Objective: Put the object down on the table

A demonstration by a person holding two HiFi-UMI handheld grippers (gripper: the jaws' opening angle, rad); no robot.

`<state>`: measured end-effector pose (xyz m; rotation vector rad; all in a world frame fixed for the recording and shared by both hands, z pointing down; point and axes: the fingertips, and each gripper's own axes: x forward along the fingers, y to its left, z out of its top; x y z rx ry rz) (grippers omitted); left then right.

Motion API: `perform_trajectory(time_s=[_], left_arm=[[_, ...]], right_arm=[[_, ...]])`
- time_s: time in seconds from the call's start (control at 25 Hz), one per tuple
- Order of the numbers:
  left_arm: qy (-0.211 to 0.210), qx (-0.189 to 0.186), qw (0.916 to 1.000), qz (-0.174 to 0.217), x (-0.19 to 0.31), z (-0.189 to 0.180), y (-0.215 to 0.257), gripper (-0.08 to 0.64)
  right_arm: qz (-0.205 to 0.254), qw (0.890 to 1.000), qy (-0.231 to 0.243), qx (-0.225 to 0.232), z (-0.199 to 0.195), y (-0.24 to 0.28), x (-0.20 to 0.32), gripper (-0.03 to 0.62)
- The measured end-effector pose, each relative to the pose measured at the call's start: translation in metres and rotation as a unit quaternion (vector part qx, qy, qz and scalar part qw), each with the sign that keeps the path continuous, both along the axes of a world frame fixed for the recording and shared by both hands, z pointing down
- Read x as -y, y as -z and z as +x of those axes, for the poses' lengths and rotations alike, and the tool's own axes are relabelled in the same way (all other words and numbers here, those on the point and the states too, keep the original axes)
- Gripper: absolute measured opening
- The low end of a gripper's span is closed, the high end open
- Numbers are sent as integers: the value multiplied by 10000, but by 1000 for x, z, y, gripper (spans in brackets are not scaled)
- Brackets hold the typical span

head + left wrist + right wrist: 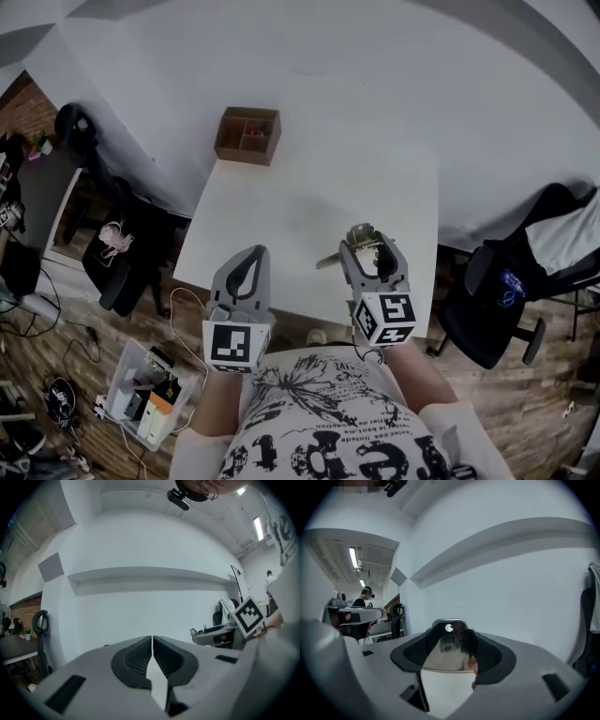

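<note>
Floor at far left: clear plastic bin with odds and ends, not part of the task.

Left gripper sits over the near edge of the table. Its fingers are pressed together with nothing between them, so it's empty. A wooden box sits at the far table edge, well apart from both grippers.

Right gripper is just right of the left one, over the near right part of the table. Its fingers are clamped on the object, a shiny metal piece; exact type unclear. In the right gripper view the object fills the gap between the pads, reflective face toward the camera. From the head view a thin bit pokes out leftward past the fingers, so the long axis looks to run crosswise to them.

Key relation: the object is already in the right fingers with bare table directly below and ahead, so the move is probably down, then release. Can't tell whether it already touches the table.

Office chair at far right.
</note>
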<state>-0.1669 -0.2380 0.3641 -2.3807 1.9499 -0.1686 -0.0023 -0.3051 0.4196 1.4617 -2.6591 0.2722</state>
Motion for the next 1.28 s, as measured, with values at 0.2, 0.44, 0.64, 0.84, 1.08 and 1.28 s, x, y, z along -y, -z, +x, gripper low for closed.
perform_trajectory(time_s=[0.2, 0.44, 0.64, 0.84, 1.08, 1.28], left_arm=[[-247, -51, 9994, -229, 46, -16, -9, 12], [-860, -37, 9959, -279, 104, -32, -18, 12], [-1277, -45, 9913, -332, 144, -50, -23, 12], [-1583, -157, 9854, -613, 166, -62, -42, 12], [-1781, -273, 9785, -1005, 179, -66, -70, 12], [-1734, -314, 9788, -1041, 187, -73, -94, 12]], right_arm=[[-259, 9991, -283, -194, -6, -17, 33, 279], [-769, 9923, -812, -533, -16, -48, 70, 279], [-1155, 9826, -1250, -739, -21, -78, 91, 279], [-1668, 9707, -1401, -1015, -31, -126, 111, 281], [-2263, 9523, -1609, -1265, -35, -192, 124, 281], [-2828, 9339, -1635, -1455, -34, -237, 126, 281]])
